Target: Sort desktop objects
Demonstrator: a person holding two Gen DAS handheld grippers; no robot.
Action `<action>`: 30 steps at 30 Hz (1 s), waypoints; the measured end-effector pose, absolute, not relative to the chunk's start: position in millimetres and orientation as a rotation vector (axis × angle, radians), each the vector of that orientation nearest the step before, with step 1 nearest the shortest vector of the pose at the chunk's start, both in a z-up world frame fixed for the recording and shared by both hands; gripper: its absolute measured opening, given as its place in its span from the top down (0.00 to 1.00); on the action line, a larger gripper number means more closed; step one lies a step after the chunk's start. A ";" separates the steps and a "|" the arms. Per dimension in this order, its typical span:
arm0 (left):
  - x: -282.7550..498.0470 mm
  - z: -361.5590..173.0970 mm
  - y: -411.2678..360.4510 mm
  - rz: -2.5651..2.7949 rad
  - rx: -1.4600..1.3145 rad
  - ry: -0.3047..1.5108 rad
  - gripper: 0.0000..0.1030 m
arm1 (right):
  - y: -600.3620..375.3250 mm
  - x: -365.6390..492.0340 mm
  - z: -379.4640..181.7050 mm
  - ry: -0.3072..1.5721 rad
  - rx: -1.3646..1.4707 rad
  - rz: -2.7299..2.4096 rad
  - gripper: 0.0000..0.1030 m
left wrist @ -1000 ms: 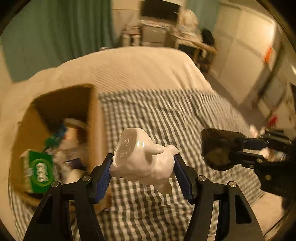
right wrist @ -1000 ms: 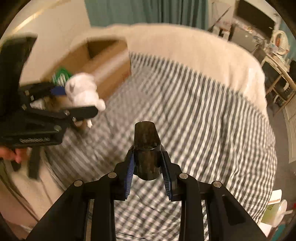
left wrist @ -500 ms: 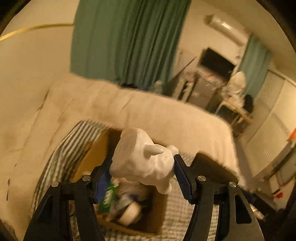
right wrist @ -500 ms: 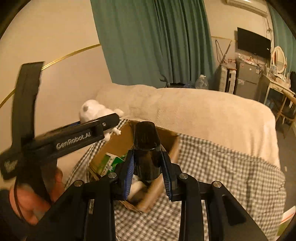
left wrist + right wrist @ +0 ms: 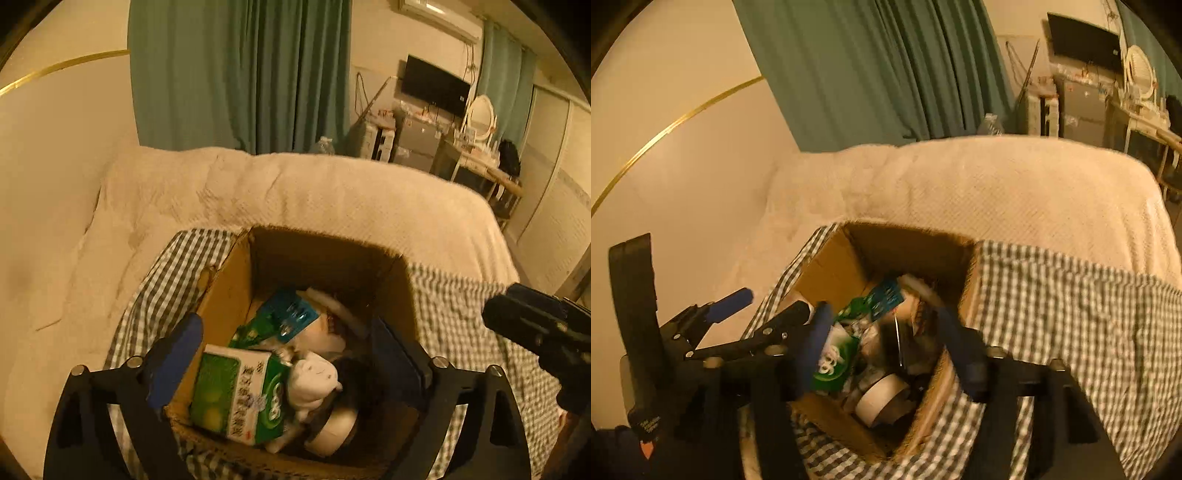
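Observation:
An open cardboard box [image 5: 236, 291] stands on a checked cloth [image 5: 454, 314] on the bed, also in the right wrist view [image 5: 834, 269]. Inside lie a green carton [image 5: 236, 398], a white figurine [image 5: 314, 380], a blue-green packet [image 5: 284, 317], a white roll [image 5: 882, 402] and a dark object [image 5: 354, 373]. My left gripper [image 5: 288, 354] is open and empty above the box. My right gripper [image 5: 886, 343] is open and empty above the box too. The left gripper also shows in the right wrist view [image 5: 764, 314].
A cream blanket [image 5: 295, 192] covers the bed beyond the cloth. A cream wall [image 5: 55, 140] lies at the left and green curtains [image 5: 240, 74] behind. A desk with a TV and mirror [image 5: 476, 114] stands far right.
Both grippers moved over the box and opened. The white figurine left my left gripper and the dark object left my right gripper; both now lie in the box.

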State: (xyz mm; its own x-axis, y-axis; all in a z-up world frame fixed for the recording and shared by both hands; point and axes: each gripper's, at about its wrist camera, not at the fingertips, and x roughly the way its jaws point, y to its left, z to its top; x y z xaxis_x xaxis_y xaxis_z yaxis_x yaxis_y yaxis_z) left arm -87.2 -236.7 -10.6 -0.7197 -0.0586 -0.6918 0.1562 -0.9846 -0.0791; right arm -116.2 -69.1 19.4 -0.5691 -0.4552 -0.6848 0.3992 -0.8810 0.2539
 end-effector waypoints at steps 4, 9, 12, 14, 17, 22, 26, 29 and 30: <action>-81.5 3.2 -230.1 -2.820 1.079 0.252 0.05 | -48.1 -108.1 30.7 0.047 1.030 -2.503 0.31; -62.7 33.3 -207.2 -2.838 1.004 0.245 0.00 | -9.8 -91.0 54.3 0.049 1.016 -2.613 0.16; -47.7 50.8 -190.5 -2.858 0.950 0.233 0.00 | 9.5 -75.0 68.0 0.061 0.995 -2.690 0.06; -38.9 54.6 -180.2 -2.862 0.961 0.215 0.00 | 25.0 -62.7 71.0 0.065 0.988 -2.745 0.01; -29.4 51.0 -170.7 -2.825 1.005 0.216 0.00 | 51.2 -48.1 61.8 -0.005 1.060 -2.769 0.01; -21.6 27.9 -167.9 -2.770 1.094 0.372 0.00 | 89.3 -25.1 38.8 -0.164 1.191 -2.807 0.01; -13.6 8.7 -149.8 -2.787 1.084 0.241 0.00 | 106.8 -14.6 17.1 -0.156 1.213 -2.885 0.01; -13.8 -4.2 -135.1 -2.795 1.134 0.130 0.00 | 114.7 -18.9 3.2 -0.146 1.289 -2.860 0.01; -13.4 -8.0 -131.0 -2.795 1.146 0.111 0.00 | 116.7 -19.1 1.3 -0.145 1.299 -2.862 0.01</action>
State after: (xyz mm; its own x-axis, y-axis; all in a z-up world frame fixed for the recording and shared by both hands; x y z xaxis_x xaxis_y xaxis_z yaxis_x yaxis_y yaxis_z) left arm -13.4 -131.0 -8.0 -0.7063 -0.0817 -0.7032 0.1374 -0.9903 -0.0228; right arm -19.1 116.7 1.3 -0.6590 -0.0337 -0.7514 -0.0427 -0.9957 0.0820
